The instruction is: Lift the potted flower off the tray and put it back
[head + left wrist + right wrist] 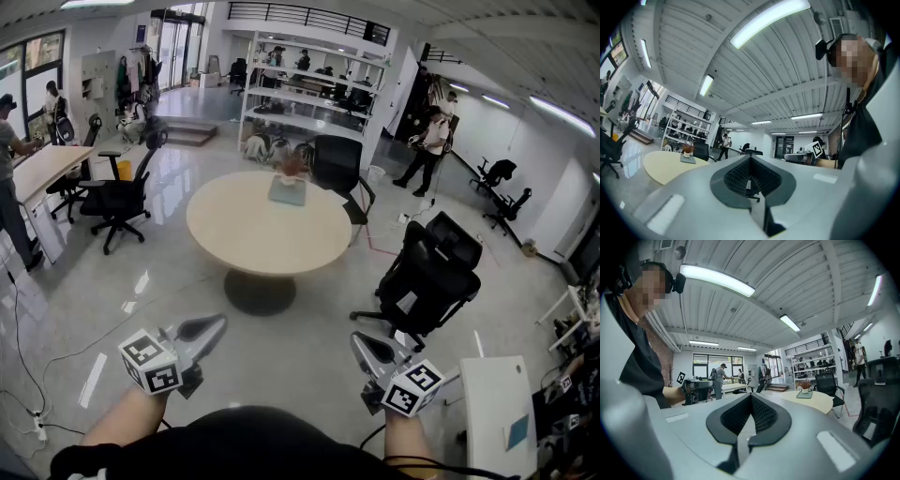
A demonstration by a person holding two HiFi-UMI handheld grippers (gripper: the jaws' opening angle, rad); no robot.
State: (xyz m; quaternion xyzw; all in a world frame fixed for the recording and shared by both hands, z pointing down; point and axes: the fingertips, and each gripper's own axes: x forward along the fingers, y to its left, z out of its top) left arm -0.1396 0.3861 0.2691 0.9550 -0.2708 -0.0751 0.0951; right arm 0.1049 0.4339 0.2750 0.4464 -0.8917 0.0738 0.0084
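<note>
**A:** Entry: left gripper and right gripper are both clenched on nothing and held level in front of the operator.

**B:** Potted flower?

**A:** It sits on its tray at the far side of the round table, twelve o'clock from the operator and well apart from both claws.

**B:** Hazards?

**A:** My judgement: the black chair at two o'clock crowds the right-hand approach. A long reach across the tabletop could nudge the tray. Pinching stems instead of the pot would tip it.
</note>
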